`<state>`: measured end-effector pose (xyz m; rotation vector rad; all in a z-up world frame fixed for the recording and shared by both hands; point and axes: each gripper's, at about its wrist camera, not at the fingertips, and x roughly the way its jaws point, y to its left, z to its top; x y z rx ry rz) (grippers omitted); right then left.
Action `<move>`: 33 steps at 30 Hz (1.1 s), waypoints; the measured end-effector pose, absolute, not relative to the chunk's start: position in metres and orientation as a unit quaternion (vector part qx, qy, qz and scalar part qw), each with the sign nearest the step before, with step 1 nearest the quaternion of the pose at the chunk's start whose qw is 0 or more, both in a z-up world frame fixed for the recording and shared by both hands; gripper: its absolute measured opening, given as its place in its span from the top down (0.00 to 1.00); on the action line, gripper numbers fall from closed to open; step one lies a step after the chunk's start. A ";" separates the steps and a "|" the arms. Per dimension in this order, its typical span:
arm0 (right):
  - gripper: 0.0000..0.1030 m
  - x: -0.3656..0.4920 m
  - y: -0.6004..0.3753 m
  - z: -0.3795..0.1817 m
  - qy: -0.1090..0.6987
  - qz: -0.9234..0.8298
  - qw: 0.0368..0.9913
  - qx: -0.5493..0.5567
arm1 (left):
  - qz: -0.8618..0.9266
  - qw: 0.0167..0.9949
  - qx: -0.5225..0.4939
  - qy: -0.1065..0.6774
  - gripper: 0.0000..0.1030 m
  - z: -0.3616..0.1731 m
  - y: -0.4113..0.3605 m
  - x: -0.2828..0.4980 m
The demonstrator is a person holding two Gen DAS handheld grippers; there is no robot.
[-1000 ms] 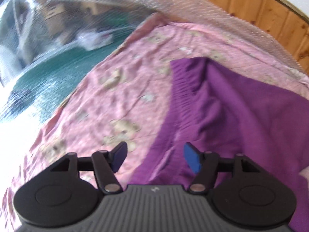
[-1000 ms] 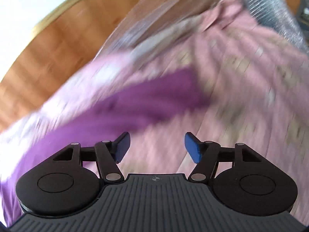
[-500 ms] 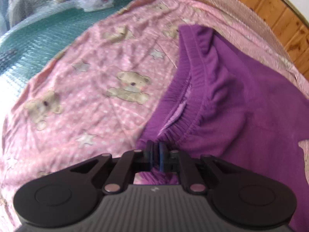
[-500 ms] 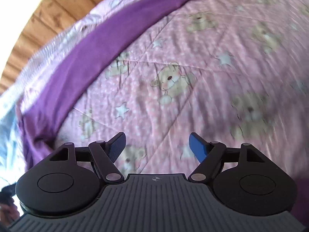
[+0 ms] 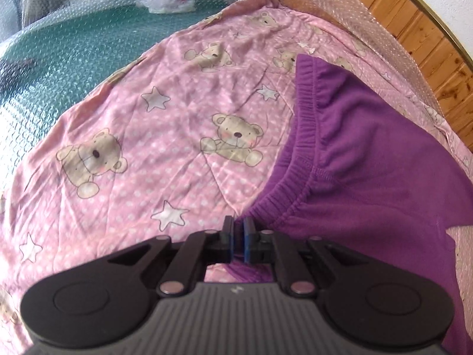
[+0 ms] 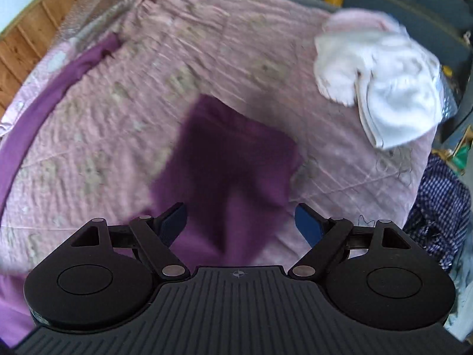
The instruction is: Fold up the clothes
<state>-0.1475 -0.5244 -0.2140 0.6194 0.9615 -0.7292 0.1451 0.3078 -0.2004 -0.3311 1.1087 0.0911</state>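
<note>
Purple trousers (image 5: 369,159) lie spread on the pink bedsheet (image 5: 165,136) printed with teddy bears and stars, their elastic waistband curving from the far side toward the camera. In the left wrist view we see the left tongs (image 5: 239,236) pinched tight on the near corner of that waistband, the blue pads with only a sliver of purple cloth between them. Bubble wrap (image 5: 59,59) covers the green surface past the sheet's edge, and a wood-panelled wall (image 5: 419,38) rises on the far right.

In the right wrist view, blurred with motion, the right tongs (image 6: 241,224) stand wide apart, their jaws having just been opening, and grip nothing; they hover above a folded-over purple part of the trousers (image 6: 233,165). A pile of white and pale pink clothes (image 6: 381,82) rests at the sheet's far right corner, and a blue checked garment (image 6: 440,207) hangs at the right edge.
</note>
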 end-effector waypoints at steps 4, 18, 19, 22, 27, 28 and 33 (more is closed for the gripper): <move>0.19 -0.157 -0.537 -0.237 0.443 -0.375 0.752 0.311 | 0.033 0.838 -0.132 0.529 0.93 -0.195 0.304 0.144; 0.99 -0.065 -0.563 -0.067 0.251 -0.241 0.892 0.288 | 0.070 0.829 -0.149 0.534 0.99 -0.192 0.330 0.146; 0.99 -0.053 -0.571 -0.068 0.274 -0.252 0.886 0.277 | 0.063 0.825 -0.157 0.539 0.99 -0.194 0.333 0.145; 0.99 -0.039 -0.585 -0.114 0.357 -0.272 0.851 0.271 | 0.053 0.824 -0.173 0.537 0.97 -0.191 0.331 0.132; 0.64 -0.051 -0.589 -0.194 0.434 -0.303 0.801 0.281 | 0.032 0.818 -0.238 0.522 0.82 -0.186 0.317 0.102; 0.62 -0.060 -0.585 -0.201 0.425 -0.312 0.799 0.289 | 0.028 0.819 -0.248 0.517 0.78 -0.185 0.313 0.095; 0.50 -0.086 -0.581 -0.217 0.376 -0.317 0.798 0.348 | 0.037 0.799 -0.374 0.469 0.41 -0.195 0.305 0.061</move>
